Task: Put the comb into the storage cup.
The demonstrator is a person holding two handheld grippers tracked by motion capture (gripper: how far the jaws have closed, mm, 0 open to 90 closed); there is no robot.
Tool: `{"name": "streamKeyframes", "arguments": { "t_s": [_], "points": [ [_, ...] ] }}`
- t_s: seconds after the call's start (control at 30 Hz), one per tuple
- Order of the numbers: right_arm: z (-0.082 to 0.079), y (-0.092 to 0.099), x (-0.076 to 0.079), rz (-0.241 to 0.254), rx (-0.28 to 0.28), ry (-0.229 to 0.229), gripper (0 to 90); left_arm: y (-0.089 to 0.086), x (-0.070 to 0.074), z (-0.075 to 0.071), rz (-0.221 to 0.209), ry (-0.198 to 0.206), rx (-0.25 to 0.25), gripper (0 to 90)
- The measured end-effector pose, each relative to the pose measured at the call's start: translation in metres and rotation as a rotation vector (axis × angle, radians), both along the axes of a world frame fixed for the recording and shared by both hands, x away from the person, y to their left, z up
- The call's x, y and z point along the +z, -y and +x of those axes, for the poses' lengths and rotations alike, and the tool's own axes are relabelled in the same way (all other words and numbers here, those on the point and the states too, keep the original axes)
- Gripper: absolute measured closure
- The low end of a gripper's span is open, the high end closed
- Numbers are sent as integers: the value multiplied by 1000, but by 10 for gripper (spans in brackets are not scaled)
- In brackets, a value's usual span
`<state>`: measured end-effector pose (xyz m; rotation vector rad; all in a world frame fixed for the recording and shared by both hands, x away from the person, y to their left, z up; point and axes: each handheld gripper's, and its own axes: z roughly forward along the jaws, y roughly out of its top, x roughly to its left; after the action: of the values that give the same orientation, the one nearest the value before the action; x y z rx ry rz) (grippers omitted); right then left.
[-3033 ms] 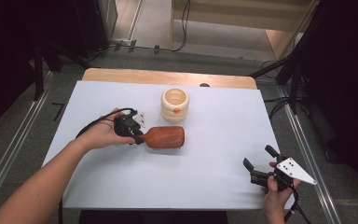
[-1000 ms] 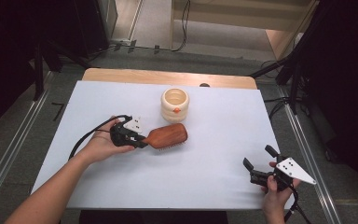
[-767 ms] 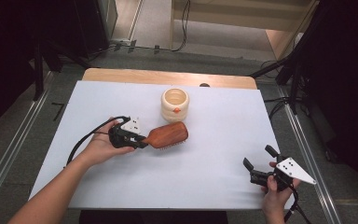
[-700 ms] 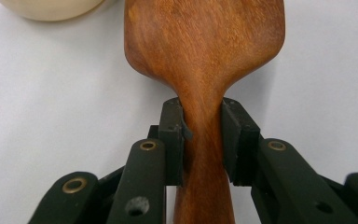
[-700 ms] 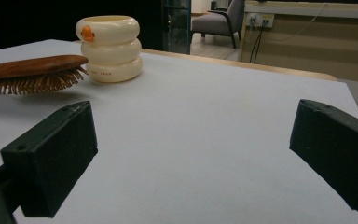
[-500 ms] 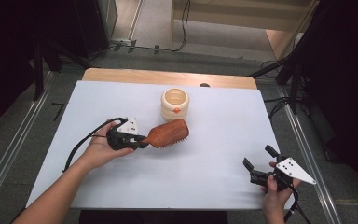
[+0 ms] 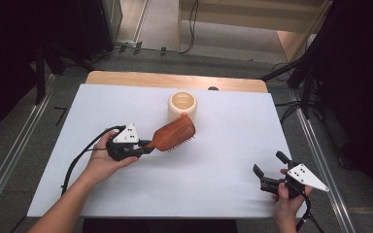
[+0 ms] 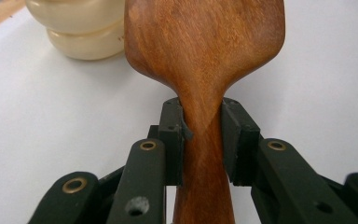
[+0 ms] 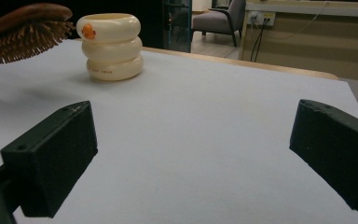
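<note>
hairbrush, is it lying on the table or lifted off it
Lifted. The hairbrush is clamped by its handle in the left gripper, bristles hanging clear above the white table.

One overhead, two low close-ups

Hairbrush [image 7: 174, 134] now off table, head nearer cup [image 7: 182, 105].

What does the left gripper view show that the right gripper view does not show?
Left gripper view alone: the left tool clamped on the neck of the wooden hairbrush, with the smooth wooden back facing the camera. Right gripper view alone: the brush's bristles seen from the side, raised off the table, the right tool with jaws wide apart and nothing between them, and an orange mark on the cream cup. Both: brush, cup, white table.
</note>
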<state>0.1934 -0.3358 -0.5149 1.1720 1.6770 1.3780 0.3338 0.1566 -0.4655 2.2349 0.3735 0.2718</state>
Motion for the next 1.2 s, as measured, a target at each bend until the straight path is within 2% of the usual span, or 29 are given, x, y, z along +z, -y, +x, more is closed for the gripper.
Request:
{"name": "streamKeyframes", "arguments": {
  "t_s": [0.23, 0.63, 0.77, 1.03, 1.2],
  "points": [
    [-1, -2, 2, -20, 11, -6, 0, -4, 3, -10, -60, 35, 48, 725],
    [-1, -7, 7, -31, 33, -26, 0, -3, 0, -23, -129, 79, 106, 725],
    [3, -19, 12, -25, 67, -51, 0, -2, -2, -28, -156, 87, 119, 726],
    [8, -48, 31, 0, 132, -48, 0, 0, -6, -38, -209, 104, 157, 725],
    [13, -66, 44, 1, 163, -66, 0, 1, -8, -43, -248, 119, 181, 726]
  ]
}}
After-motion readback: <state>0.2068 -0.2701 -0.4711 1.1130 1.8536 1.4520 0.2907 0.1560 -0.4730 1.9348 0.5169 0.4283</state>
